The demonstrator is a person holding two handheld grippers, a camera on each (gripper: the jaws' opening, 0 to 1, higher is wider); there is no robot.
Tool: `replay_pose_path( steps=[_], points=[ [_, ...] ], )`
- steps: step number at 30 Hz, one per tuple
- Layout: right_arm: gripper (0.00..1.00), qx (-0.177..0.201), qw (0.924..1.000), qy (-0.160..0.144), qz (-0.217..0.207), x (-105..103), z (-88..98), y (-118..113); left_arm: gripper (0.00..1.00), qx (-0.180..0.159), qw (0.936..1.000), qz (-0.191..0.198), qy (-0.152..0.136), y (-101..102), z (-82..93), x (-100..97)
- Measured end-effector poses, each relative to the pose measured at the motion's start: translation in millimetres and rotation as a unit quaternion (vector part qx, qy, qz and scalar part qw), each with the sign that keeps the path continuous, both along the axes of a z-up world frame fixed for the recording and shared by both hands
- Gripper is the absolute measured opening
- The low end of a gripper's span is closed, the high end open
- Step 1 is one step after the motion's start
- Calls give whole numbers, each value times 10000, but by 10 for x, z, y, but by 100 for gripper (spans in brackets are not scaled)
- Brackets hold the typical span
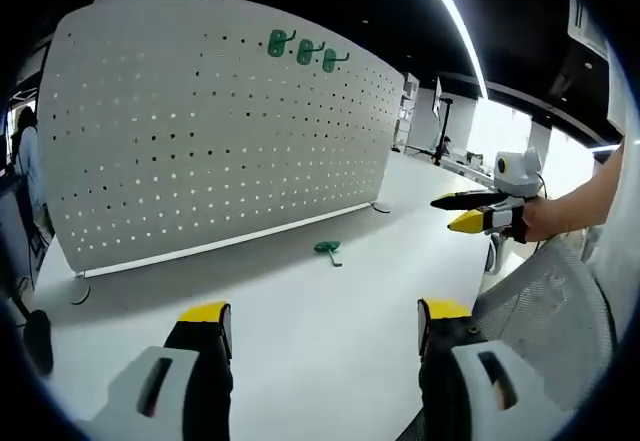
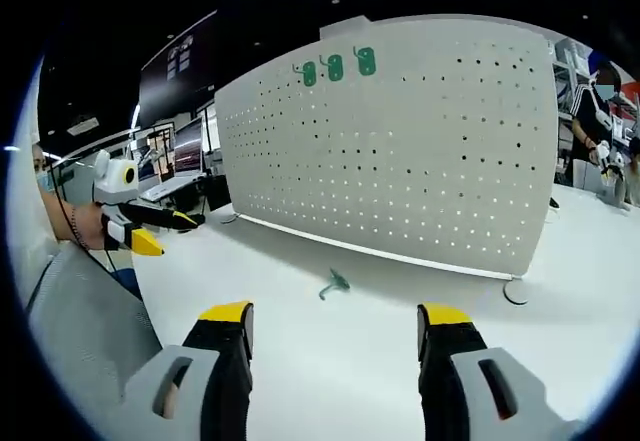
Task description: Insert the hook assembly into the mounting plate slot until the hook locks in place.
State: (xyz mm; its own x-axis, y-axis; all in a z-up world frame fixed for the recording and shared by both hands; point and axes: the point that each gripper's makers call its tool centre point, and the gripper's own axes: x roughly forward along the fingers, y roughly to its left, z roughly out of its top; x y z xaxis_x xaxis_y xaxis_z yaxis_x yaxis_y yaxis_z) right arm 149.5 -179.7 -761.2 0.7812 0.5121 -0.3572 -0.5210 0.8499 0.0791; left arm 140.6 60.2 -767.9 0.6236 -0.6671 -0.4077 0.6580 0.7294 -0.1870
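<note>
A white pegboard mounting plate [image 1: 220, 131] [image 2: 420, 141] stands upright on the white table [image 1: 330, 361]. Three green hooks [image 1: 305, 51] [image 2: 335, 67] hang in a row near its top edge. One loose green hook assembly [image 1: 327, 250] [image 2: 334, 283] lies on the table in front of the board. My left gripper [image 1: 325, 316] is open and holds nothing, well short of the loose hook; it also appears in the right gripper view [image 2: 165, 233]. My right gripper [image 2: 335, 316] is open too, with nothing between its jaws, and in the left gripper view it hangs in the air [image 1: 468, 211].
The board rests on small round feet [image 1: 80, 291] [image 2: 515, 291]. A grey mesh chair back [image 1: 550, 301] is close beside me. Monitors [image 2: 180, 151] stand on a desk behind the board's end. People stand by the board's other end [image 1: 25, 151] [image 2: 600, 111].
</note>
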Motion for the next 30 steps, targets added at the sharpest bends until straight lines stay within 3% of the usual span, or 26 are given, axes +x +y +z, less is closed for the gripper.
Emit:
replay_pose_path(
  steps=[9,19,30],
  points=[
    [64,-13,10000,41,6,-6,-12,1,78,237,9990,-337,-167,-145,80,36],
    [65,-40,9999,117,-6,-17,-46,-5,79,533,9941,-894,-297,-366,133,260],
    [65,-112,9997,191,41,-33,-88,3,79,879,9854,-1415,-357,-454,179,592]
  ],
)
